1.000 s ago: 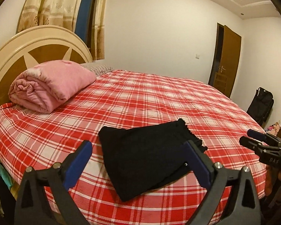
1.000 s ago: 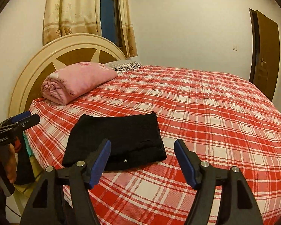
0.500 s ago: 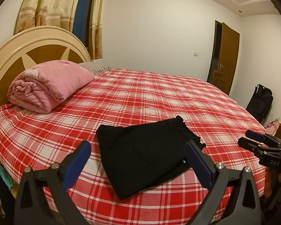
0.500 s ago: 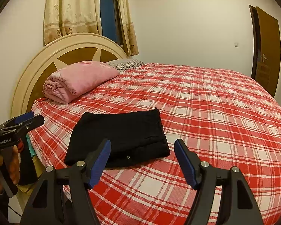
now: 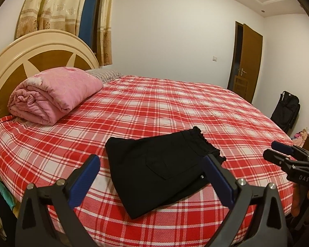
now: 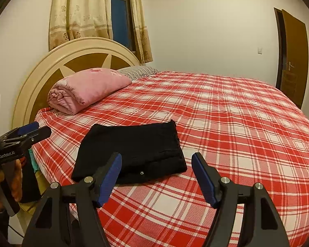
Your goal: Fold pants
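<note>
The black pants (image 5: 160,168) lie folded into a compact rectangle on the red plaid bed (image 5: 154,107), near its front edge; they also show in the right wrist view (image 6: 131,150). My left gripper (image 5: 151,162) is open and empty, held back from the bed above the pants' near edge. My right gripper (image 6: 156,160) is open and empty, just short of the pants' right corner. Each gripper shows from the side in the other's view: the right gripper (image 5: 278,150) and the left gripper (image 6: 37,129). Neither touches the pants.
A rolled pink quilt (image 5: 53,96) lies by the round headboard (image 5: 41,51), with a striped pillow (image 5: 105,75) behind it. A brown door (image 5: 247,65) and a black bag (image 5: 286,111) stand at the far right. Curtains (image 6: 82,12) hang behind the headboard.
Both grippers have drawn back and risen slightly from the bed. The folded pants have not moved, and both grippers stay open.
</note>
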The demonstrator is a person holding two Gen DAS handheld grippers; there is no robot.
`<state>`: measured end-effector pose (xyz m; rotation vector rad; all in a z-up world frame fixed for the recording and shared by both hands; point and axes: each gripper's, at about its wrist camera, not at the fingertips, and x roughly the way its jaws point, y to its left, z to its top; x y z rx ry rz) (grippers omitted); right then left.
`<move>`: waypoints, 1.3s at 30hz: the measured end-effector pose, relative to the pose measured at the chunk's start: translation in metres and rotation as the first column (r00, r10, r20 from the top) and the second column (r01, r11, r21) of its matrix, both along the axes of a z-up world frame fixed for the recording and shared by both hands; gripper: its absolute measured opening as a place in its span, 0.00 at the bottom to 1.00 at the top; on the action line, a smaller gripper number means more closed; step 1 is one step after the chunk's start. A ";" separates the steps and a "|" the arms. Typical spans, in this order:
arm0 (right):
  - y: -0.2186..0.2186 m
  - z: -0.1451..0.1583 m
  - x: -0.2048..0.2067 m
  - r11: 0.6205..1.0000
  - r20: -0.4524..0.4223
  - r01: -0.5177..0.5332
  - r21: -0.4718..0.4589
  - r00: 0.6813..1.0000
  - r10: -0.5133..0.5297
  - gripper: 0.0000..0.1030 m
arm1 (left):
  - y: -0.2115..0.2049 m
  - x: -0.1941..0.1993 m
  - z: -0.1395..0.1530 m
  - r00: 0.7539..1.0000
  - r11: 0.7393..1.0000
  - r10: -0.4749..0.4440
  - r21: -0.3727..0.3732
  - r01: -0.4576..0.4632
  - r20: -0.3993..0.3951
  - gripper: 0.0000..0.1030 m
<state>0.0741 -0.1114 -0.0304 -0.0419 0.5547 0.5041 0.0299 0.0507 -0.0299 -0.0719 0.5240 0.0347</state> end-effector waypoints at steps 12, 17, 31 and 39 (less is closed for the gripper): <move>0.001 -0.001 -0.001 1.000 -0.004 -0.004 -0.005 1.000 0.004 0.69 | -0.001 0.000 0.000 1.000 1.000 -0.002 0.003 0.002 -0.001 0.99; 0.001 -0.003 -0.001 1.000 -0.008 -0.006 -0.007 1.000 0.006 0.69 | -0.003 0.000 0.000 1.000 1.000 -0.004 0.007 0.004 -0.005 1.00; 0.002 -0.002 -0.004 1.000 0.007 -0.006 -0.020 1.000 0.006 0.69 | -0.007 0.001 0.000 1.000 0.999 -0.014 0.038 0.015 -0.010 1.00; 0.005 0.000 -0.007 0.999 0.017 -0.012 -0.031 1.000 0.012 0.69 | -0.014 0.001 0.001 1.000 0.997 -0.008 0.072 0.009 -0.002 1.00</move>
